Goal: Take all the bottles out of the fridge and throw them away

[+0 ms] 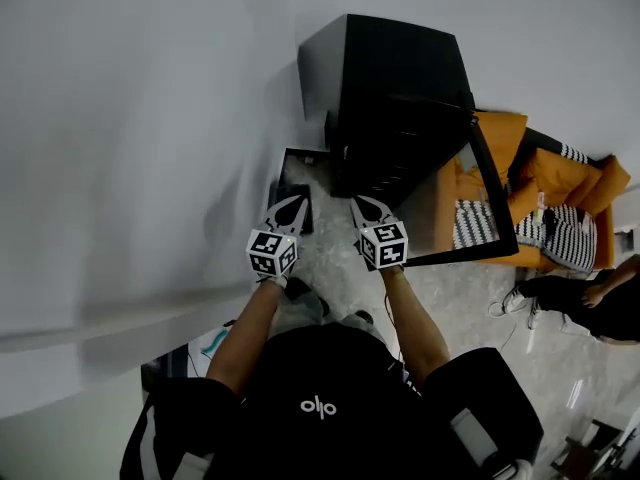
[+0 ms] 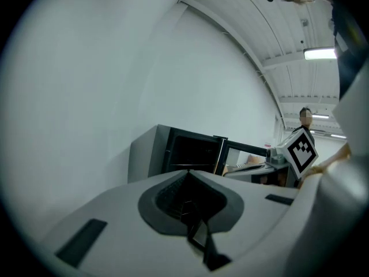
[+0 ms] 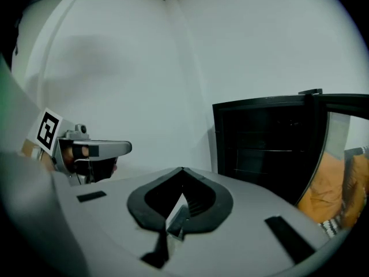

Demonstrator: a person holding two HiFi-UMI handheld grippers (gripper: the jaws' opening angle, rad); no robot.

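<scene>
While both grippers hover side by side in front of the fridge, each has its jaws pressed together with nothing between them. The left gripper (image 1: 296, 201) is on the fridge's wall side and the right gripper (image 1: 357, 202) on its door side. Their own views agree, showing closed tips and only empty air ahead.

Just beyond them stands the black fridge (image 1: 400, 88), its glass door (image 1: 497, 193) swung wide to the right. On the floor left of the fridge's foot sits a dark square container (image 1: 303, 152), possibly the bin. Right of the fridge is an orange sofa (image 1: 500, 133), with a seated person (image 1: 590, 303) beyond it.

No bottle can be made out, because the fridge's inside is dark and only faint shelf lines show. That fits empty hands about to fetch a bottle, or hands that have let go of the last one. Either way, a careful look along every shelf seems wise, keeping both grippers clear of the door's edge.
</scene>
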